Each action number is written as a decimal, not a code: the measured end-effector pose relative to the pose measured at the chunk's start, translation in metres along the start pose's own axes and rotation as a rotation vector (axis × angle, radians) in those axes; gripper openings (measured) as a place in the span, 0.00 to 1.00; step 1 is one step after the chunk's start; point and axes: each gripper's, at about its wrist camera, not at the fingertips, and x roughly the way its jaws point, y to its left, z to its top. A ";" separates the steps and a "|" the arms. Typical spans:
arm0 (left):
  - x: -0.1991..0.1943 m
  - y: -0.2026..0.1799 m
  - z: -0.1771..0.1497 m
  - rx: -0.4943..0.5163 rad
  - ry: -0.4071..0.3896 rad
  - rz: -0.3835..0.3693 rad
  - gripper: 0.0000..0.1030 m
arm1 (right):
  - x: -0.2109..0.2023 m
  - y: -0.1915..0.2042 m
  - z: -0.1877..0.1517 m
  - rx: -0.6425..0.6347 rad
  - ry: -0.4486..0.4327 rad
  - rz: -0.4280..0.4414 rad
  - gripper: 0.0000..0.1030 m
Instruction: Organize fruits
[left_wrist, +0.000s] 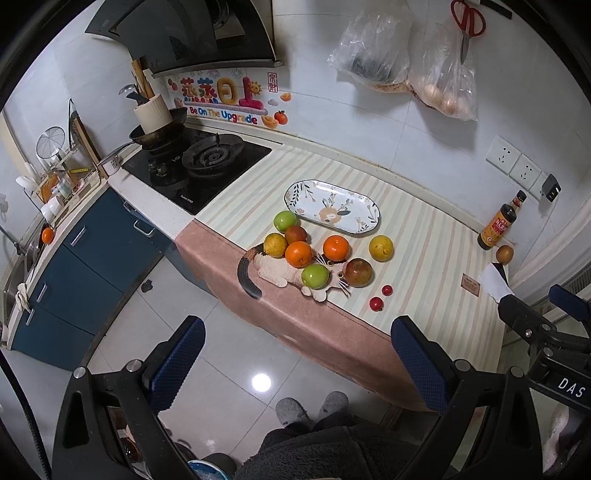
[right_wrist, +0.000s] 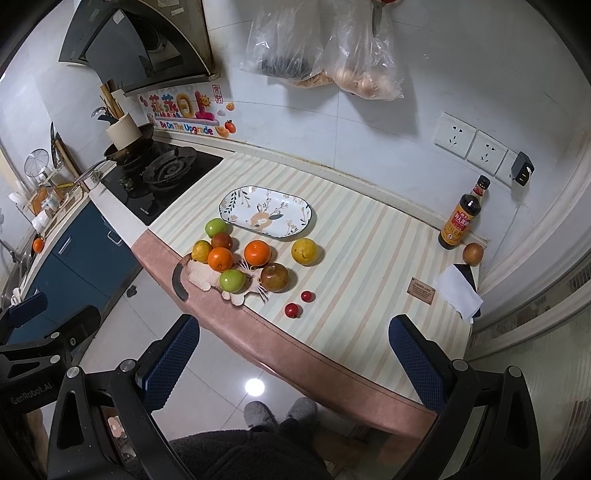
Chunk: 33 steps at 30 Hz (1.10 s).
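Several fruits lie in a loose cluster on the striped counter mat: two green apples (left_wrist: 315, 276) (right_wrist: 215, 227), two oranges (left_wrist: 335, 247) (right_wrist: 220, 259), yellow citrus (left_wrist: 381, 248) (right_wrist: 304, 251), a brown pomegranate (left_wrist: 358, 272) (right_wrist: 274, 277) and two small red fruits (left_wrist: 376, 303) (right_wrist: 292, 309). An empty oval patterned plate (left_wrist: 364, 219) (right_wrist: 229, 201) sits just behind them. My left gripper (left_wrist: 297, 365) and right gripper (right_wrist: 295, 365) are both open and empty, held above the floor in front of the counter edge.
A cat-shaped mat (left_wrist: 273, 271) lies under part of the cluster. A sauce bottle (right_wrist: 460, 218), a lone brown fruit (right_wrist: 473, 253) and a folded paper (right_wrist: 458, 291) stand at the right. A gas hob (left_wrist: 207, 162) with pans is at the left. Bags hang on the wall (left_wrist: 443, 85).
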 end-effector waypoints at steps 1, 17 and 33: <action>0.000 0.001 0.001 0.000 0.001 0.002 1.00 | 0.000 0.001 0.000 0.000 0.000 0.001 1.00; -0.004 0.006 0.003 -0.003 0.000 -0.007 1.00 | -0.001 0.001 0.001 0.001 -0.001 0.002 1.00; -0.018 0.009 0.012 0.004 -0.013 -0.011 1.00 | -0.003 0.005 0.002 0.004 -0.007 0.000 1.00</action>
